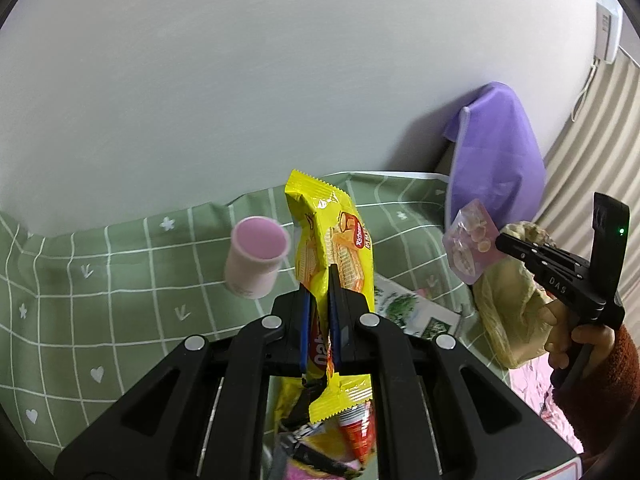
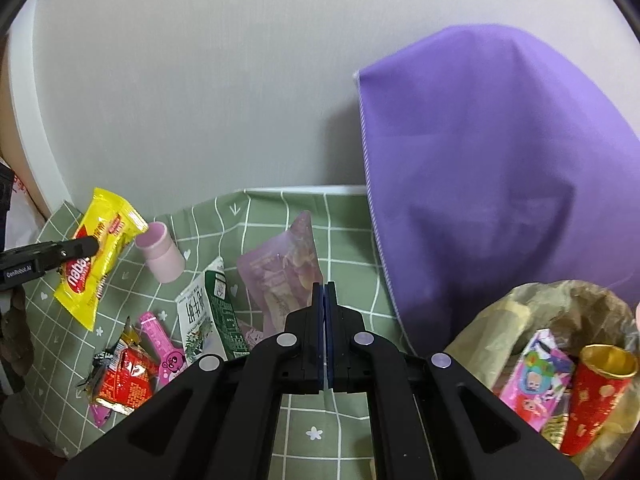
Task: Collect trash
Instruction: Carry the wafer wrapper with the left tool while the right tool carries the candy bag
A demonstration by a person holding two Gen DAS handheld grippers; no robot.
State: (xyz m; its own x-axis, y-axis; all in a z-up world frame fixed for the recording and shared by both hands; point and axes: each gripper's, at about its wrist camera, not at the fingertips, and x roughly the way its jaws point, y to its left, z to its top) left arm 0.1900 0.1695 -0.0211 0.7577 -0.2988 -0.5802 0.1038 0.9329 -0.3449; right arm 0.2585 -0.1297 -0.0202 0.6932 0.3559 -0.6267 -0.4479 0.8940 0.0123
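My left gripper [image 1: 320, 276] is shut on a yellow wafer wrapper [image 1: 332, 240] and holds it above the green checked tablecloth [image 1: 120, 280]; it also shows in the right wrist view [image 2: 100, 252]. My right gripper [image 2: 325, 286] is shut on a pale purple snack pouch [image 2: 280, 272], seen lifted in the left wrist view [image 1: 472, 240]. A beige trash bag [image 2: 500, 328] at the right holds a red cup [image 2: 596, 396] and a pink carton [image 2: 536, 376].
On the cloth lie a pink cup [image 2: 160, 256], a green-and-white milk carton [image 2: 208, 312], a red crumpled wrapper [image 2: 120, 376] and a pink wrapper [image 2: 160, 344]. A purple cloth [image 2: 480, 180] hangs at the right against the white wall [image 2: 200, 80].
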